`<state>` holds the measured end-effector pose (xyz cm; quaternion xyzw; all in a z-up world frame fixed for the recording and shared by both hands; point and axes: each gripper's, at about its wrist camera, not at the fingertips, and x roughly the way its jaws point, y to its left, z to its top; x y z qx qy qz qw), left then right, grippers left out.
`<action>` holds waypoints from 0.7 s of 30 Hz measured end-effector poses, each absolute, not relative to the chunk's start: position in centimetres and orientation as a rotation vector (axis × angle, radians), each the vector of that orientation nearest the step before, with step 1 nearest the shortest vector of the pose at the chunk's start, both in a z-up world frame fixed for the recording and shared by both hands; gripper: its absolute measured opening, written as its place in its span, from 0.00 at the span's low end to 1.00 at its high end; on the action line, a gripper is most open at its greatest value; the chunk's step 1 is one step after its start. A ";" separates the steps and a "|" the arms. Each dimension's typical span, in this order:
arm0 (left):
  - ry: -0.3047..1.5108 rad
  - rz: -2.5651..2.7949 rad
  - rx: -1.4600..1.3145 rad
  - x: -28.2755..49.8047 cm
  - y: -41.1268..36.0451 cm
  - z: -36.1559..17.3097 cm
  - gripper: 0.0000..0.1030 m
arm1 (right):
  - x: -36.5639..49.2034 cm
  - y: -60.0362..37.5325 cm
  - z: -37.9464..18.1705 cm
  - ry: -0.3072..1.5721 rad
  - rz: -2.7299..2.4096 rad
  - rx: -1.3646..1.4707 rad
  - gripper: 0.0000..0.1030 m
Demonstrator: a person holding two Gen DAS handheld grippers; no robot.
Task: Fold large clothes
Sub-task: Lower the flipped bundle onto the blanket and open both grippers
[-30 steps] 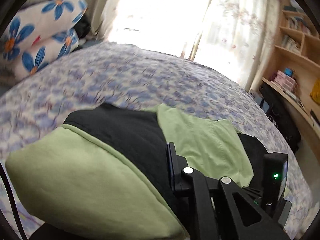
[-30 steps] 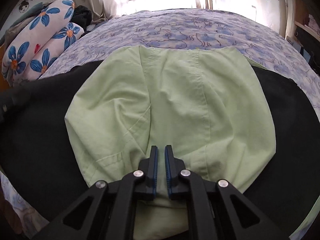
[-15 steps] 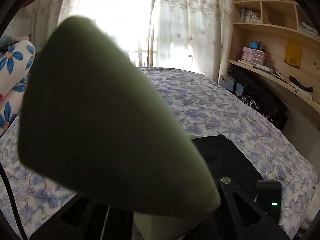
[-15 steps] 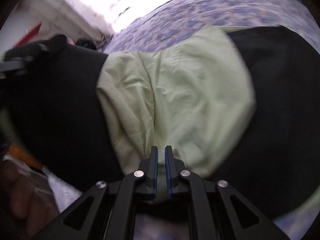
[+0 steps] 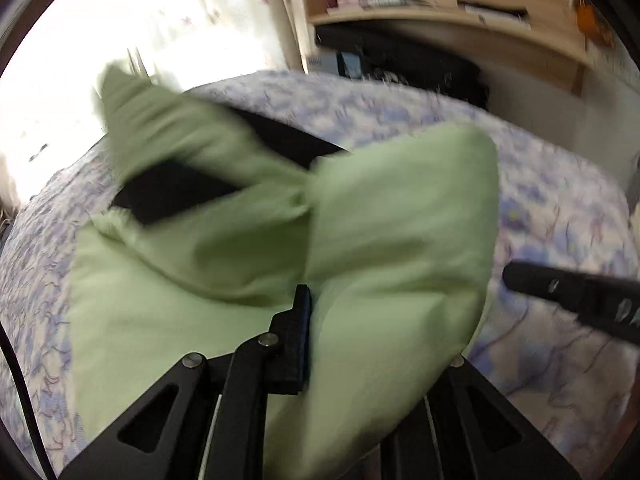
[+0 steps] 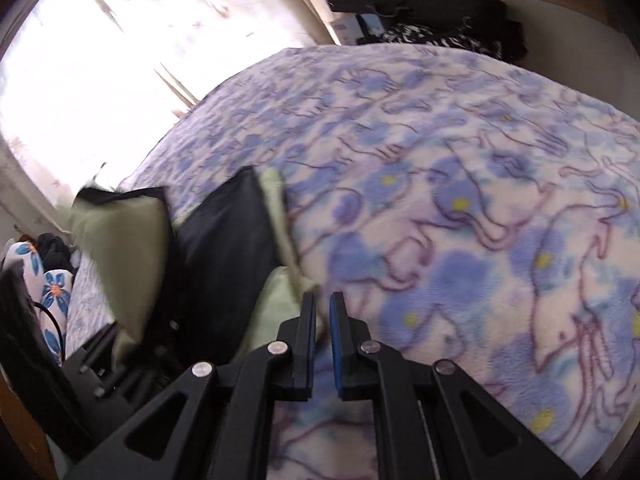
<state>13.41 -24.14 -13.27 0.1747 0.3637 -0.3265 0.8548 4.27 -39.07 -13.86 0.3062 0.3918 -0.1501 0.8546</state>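
A large light-green garment (image 5: 192,280) with black panels (image 5: 172,196) is bunched and blurred on the bed in the left wrist view. My left gripper (image 5: 320,304) is shut on a fold of it. One finger (image 5: 300,320) shows and green cloth covers the other. My right gripper (image 5: 510,274) comes in from the right, its tips at the fold's edge. In the right wrist view the right gripper (image 6: 323,308) is shut, with a thin green edge of the garment (image 6: 276,312) at its tips. The black part (image 6: 228,248) trails off to the left.
The bed carries a blue and purple flowered bedspread (image 6: 460,200). A bright curtained window (image 5: 80,60) is behind it. A wooden shelf (image 5: 440,12) with dark bags (image 5: 400,64) under it stands at the far side. Flowered pillows (image 6: 56,288) lie at the far left.
Both grippers have swung sideways and rolled, taking the garment with them. The green flap that filled the left view has dropped forward. In the right view the garment has slid left, off the bedspread ahead.
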 end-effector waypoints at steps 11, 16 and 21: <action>0.900 -0.812 0.215 12.8 -21.3 -11.8 0.68 | 5.9 -39.2 -14.5 0.850 -0.275 0.611 0.07; 0.893 -0.825 0.143 11.4 -18.8 -8.7 0.70 | 6.0 -39.6 -12.3 0.814 -0.243 0.607 0.17; 0.896 -0.707 0.051 12.7 -14.2 -6.8 0.74 | 6.4 -40.3 -9.6 0.784 -0.137 0.642 0.26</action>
